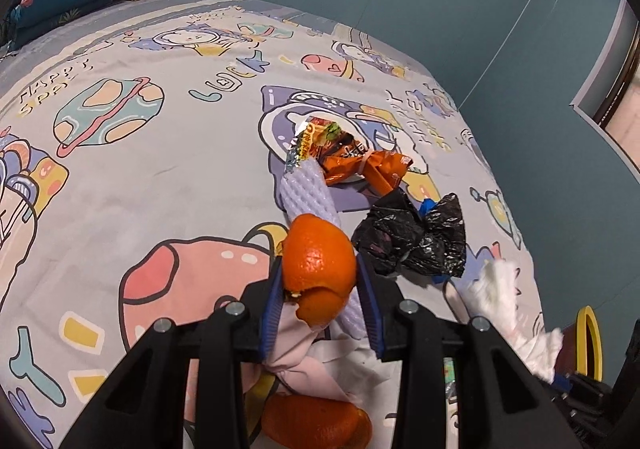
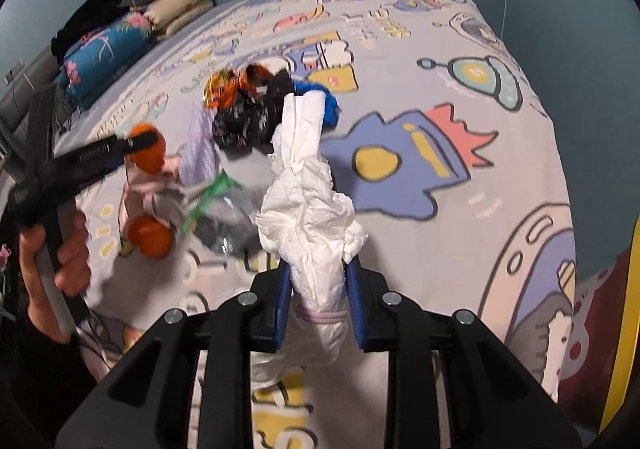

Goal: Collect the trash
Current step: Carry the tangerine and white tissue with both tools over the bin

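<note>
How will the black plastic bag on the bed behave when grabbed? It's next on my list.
The black plastic bag looks crumpled and thin, so probably floppy and light. Its glossy film may slip between fingers; it won't roll.

the orange peel (image 1: 318,263) looks pitted and faintly glossy, the foam net sleeve (image 1: 306,191) beside it soft, ribbed and matt. the crumpled tissue (image 2: 310,209) is matt, creased paper, while the black plastic bag (image 1: 416,239) and the snack wrapper (image 1: 340,153) are crinkled, shiny film. the bedsheet (image 1: 160,177) is smooth printed cloth, and the gripper pads (image 1: 270,309) look like ridged blue rubber on matt black plastic.
</note>
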